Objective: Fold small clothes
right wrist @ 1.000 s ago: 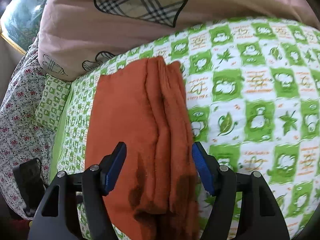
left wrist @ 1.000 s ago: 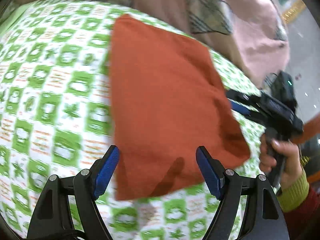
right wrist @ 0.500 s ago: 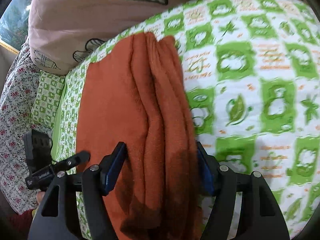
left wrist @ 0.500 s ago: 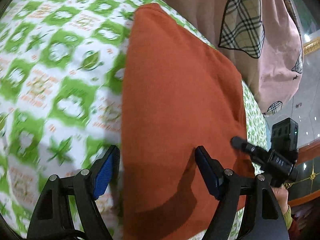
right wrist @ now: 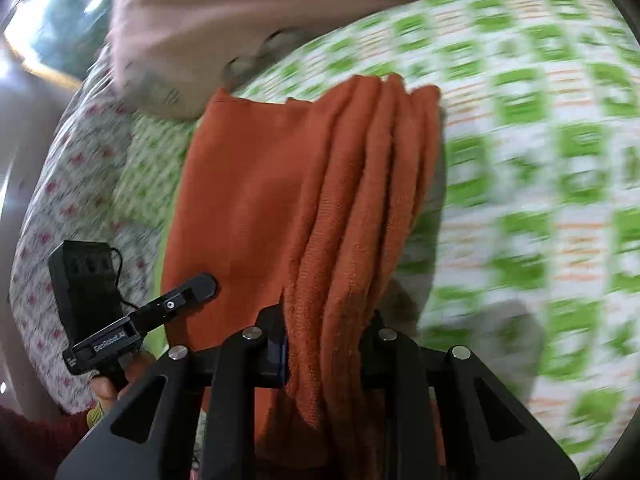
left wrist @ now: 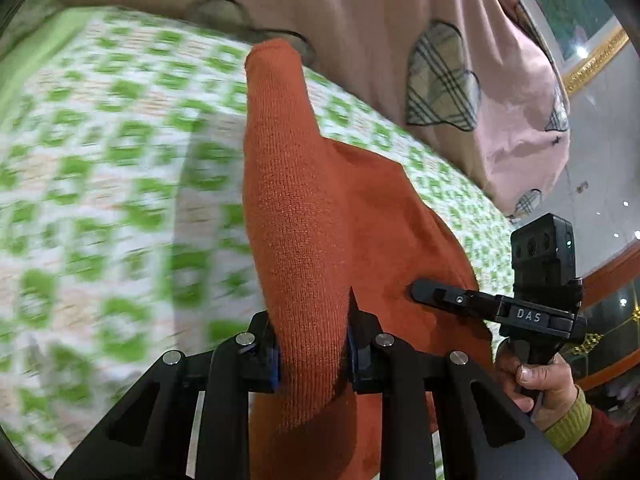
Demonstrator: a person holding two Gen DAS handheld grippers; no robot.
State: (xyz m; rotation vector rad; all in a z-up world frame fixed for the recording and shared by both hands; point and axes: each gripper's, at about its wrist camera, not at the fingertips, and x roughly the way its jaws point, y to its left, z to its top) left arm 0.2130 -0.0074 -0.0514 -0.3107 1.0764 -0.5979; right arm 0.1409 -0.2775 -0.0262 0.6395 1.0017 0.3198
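An orange knitted cloth (left wrist: 360, 208) lies on the bed, and its near edge is bunched up into a raised ridge. My left gripper (left wrist: 312, 336) is closing, and its pads pinch that ridge. In the right wrist view the same cloth (right wrist: 248, 200) shows several folds at its right side. These folds run between the closing jaws of my right gripper (right wrist: 326, 332), which press on them. Each gripper also shows in the other's view: the right one's finger (left wrist: 436, 296) lies on the cloth, and so does the left one's finger (right wrist: 196, 286).
A green-and-white patterned sheet (left wrist: 100, 160) covers the bed. A pink quilt with plaid hearts (left wrist: 400, 40) is heaped behind the cloth. A floral pillow (right wrist: 60, 200) lies at the bed's left edge. A hand with a yellow cuff (left wrist: 552, 384) holds the right gripper beside the floor.
Both grippers went from wide open over the cloth's near edge to closed on it. The cloth, flat before, now stands bunched and lifted between the jaws.
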